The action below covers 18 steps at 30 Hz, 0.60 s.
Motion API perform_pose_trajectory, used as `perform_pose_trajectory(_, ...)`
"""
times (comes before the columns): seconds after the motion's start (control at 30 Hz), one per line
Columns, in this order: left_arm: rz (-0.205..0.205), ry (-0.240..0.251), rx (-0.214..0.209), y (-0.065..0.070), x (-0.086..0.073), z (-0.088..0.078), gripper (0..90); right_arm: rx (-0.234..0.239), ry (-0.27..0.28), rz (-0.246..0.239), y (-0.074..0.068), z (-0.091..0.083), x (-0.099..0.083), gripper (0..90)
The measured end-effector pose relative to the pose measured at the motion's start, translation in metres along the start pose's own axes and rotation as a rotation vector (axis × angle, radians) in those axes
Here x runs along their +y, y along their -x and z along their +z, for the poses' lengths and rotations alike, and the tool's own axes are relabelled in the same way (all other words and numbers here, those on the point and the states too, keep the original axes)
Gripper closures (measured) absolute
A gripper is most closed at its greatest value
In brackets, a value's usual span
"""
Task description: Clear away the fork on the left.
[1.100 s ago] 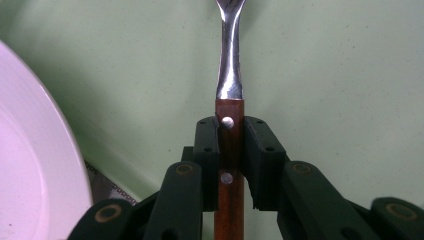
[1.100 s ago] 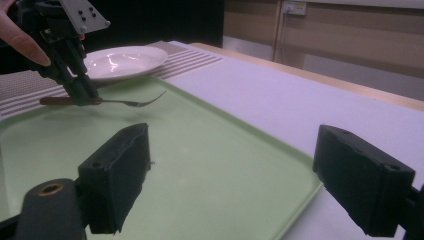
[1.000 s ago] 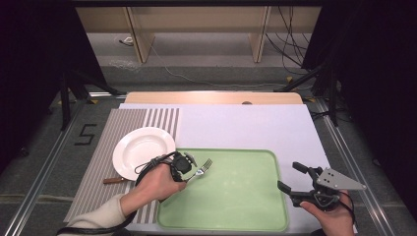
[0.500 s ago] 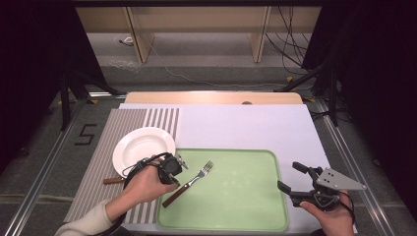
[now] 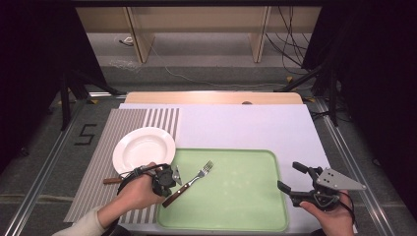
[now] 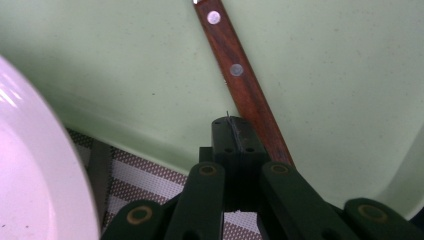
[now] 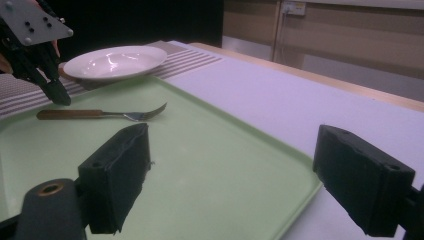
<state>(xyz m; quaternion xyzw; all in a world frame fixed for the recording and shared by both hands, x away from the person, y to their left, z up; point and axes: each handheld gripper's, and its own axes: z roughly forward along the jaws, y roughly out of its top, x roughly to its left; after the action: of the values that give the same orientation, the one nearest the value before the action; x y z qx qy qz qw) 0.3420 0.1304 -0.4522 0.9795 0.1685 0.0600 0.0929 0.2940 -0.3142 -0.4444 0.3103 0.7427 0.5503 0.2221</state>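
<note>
Over the near-left corner of the green tray, the left tongs sit with their jaws pressed flat together, nothing between them. In the left gripper view the closed tips hover just beside the fork, next to the brown wooden handle with its two rivets rather than around it, so the fork is lying free. From that angle it is hard to say whether the tips brush the handle or stand just clear of it. The fork rests on the tray floor, tilted on a diagonal, handle end toward the tray's near-left edge and tines pointing up toward the tray's middle. That placement looks deliberate: the tray seems to be the collecting spot, with the handle left reachable at the rim.

Well apart, at the tray's right edge, the right tongs are held spread wide and empty, low over the bench, aimed across the tray toward the fork; the posture reads as waiting, ready for a turn.

Beyond the left tongs, the white plate sits on the striped placemat, just off the tray's far-left corner and empty. A brown handle of another utensil pokes out on the mat beside the left hand. Under it all lies the white-covered bench.
</note>
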Motion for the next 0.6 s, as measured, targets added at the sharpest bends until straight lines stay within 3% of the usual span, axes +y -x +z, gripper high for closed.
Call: perform_pose_trajectory(0.6,0.069,-0.033,-0.042,0.014,0.002,0.006,89.6,0.001,0.003,0.001,0.000,0.000,0.000,16.5)
